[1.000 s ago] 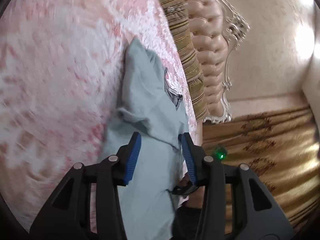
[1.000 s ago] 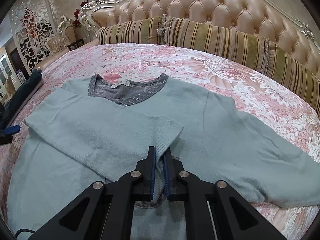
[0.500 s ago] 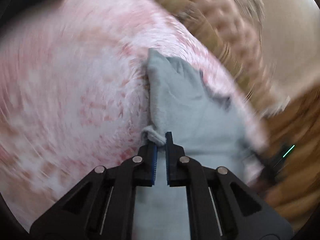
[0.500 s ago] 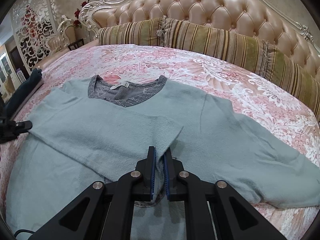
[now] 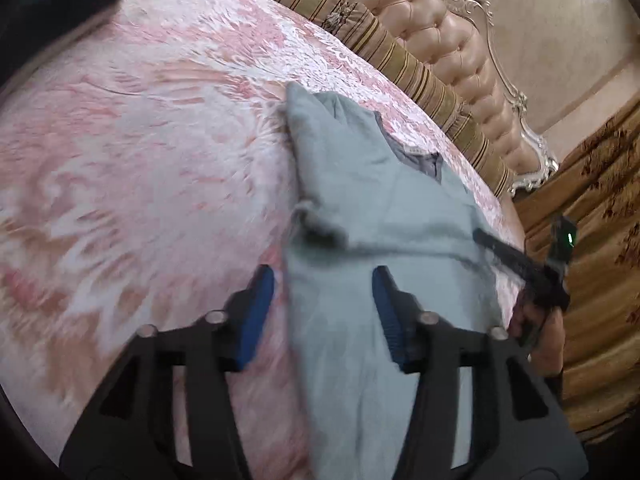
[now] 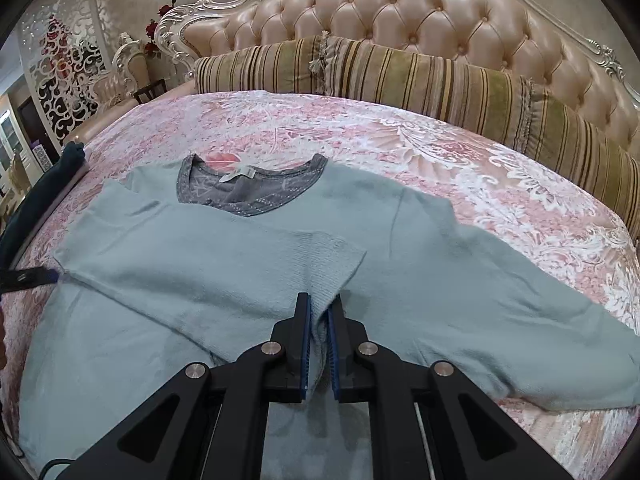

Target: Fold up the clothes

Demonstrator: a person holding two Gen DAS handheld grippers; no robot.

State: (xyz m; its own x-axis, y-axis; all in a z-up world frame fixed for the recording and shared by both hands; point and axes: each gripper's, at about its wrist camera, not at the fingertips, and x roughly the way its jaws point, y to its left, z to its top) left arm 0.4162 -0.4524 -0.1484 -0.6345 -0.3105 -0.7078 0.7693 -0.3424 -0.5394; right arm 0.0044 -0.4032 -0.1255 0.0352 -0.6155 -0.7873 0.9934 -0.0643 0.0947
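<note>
A dark folded cloth point(image 6: 48, 188) lies at the far left edge of a bed point(image 6: 520, 200) covered in a pink and white patterned spread. Beside it, the left tool point(image 5: 323, 304) hovers over the left side of a pale blue sweater point(image 6: 200, 272), its blue-padded fingers point(image 5: 256, 312) spread wide apart and gripping nothing; its tip is also visible at the left margin of the right wrist view, just beside the fold in the sweater's sleeve. The sweater lies flat on the spread, grey patterned neckline point(image 6: 248, 196) toward the headboard, with a white label point(image 6: 236, 174) inside the collar. Its left sleeve is folded across the chest, the ribbed cuff point(image 6: 332, 264) ending near the middle of the garment. There the right tool point(image 6: 318, 324) is closed on the cuff, a fold of blue knit pinched between its pads. The other sleeve stretches out to the right across the spread. Striped olive and gold bolster pillows point(image 6: 400, 76) line the tufted, cream-framed headboard point(image 6: 440, 12) behind. In the left wrist view, brown patterned curtains point(image 5: 600, 208) hang at the far right.
</note>
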